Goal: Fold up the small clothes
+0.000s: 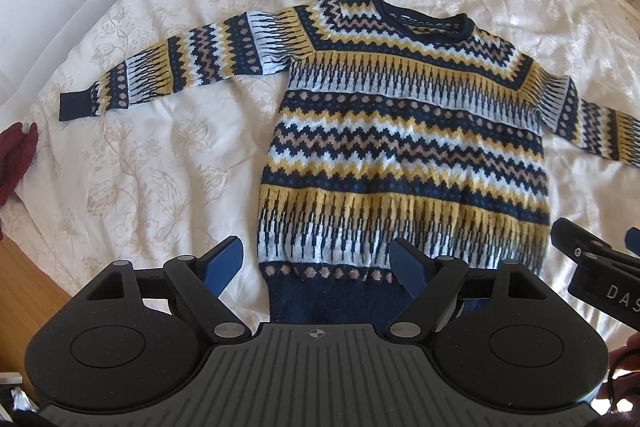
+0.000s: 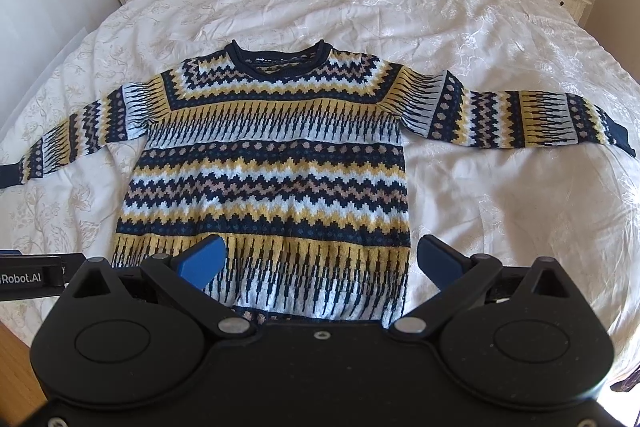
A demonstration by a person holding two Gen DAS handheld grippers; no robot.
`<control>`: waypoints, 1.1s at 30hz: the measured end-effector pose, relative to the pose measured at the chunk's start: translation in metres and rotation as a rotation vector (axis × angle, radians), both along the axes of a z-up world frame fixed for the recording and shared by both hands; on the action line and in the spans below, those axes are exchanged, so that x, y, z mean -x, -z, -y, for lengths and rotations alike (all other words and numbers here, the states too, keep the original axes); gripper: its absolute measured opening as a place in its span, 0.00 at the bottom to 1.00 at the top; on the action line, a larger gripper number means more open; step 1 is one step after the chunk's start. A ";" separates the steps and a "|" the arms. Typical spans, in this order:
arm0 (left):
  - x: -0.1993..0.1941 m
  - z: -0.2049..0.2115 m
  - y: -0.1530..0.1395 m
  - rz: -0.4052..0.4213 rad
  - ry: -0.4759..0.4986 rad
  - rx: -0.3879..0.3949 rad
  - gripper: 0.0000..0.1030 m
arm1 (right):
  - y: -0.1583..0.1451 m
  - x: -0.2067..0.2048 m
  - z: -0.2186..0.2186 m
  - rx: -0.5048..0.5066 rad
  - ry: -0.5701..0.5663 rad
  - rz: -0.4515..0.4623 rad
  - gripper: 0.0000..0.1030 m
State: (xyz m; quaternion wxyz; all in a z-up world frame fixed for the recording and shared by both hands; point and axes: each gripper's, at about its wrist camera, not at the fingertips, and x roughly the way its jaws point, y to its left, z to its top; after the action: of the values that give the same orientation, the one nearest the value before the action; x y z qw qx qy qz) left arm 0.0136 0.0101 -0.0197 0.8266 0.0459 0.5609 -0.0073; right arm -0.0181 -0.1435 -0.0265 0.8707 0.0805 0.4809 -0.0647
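**Patterned jumper spread flat on a bed, both grippers poised at its hem**

A knitted jumper [image 2: 264, 163] in navy, yellow, pale blue and tan zigzag bands lies face up on a cream floral bedspread [image 2: 480, 27], neck hole toward the far headboard, navy hem nearest the cameras. Its left sleeve [image 1: 172, 67] stretches out to the left, cuff near the bed's left edge; its right sleeve [image 2: 520, 119] stretches out to the right. No fold has been made yet, by the look of it.

At far left, a dark red cloth [image 1: 16, 159] lies at the bed's edge, well apart from the jumper. The left gripper [image 1: 316, 263] hovers over the near left corner of the hem, its blue-padded fingers spread wide and holding nothing. The right gripper [image 2: 320, 259] hangs just beside it over the near right part of the body, fingers likewise wide apart and empty. Both point forward along the jumper toward the neck.

Risks, as a judgement: the thick knit may bunch if a gripper pinches only the top layer, leaving the back layer behind and skewing the fold. The loose bedspread could be caught along with the hem. With both grippers this close together, they could knock into each other.
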 end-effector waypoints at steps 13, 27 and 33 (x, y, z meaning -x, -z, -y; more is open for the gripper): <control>-0.003 -0.022 -0.001 0.071 -0.031 0.053 0.78 | 0.006 -0.009 -0.002 -0.033 0.031 -0.005 0.97; -0.066 -0.106 0.035 0.103 -0.168 0.010 0.76 | 0.012 -0.052 -0.034 0.022 0.024 -0.021 0.91; -0.106 -0.168 0.054 0.094 -0.261 0.001 0.63 | 0.015 -0.076 -0.050 0.050 0.057 0.010 0.91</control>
State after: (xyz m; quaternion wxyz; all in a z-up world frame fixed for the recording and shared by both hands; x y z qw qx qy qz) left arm 0.1191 0.1782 -0.0741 0.8459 -0.0274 0.5226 0.1023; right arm 0.0574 -0.0931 -0.0413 0.8727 0.0728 0.4721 -0.1011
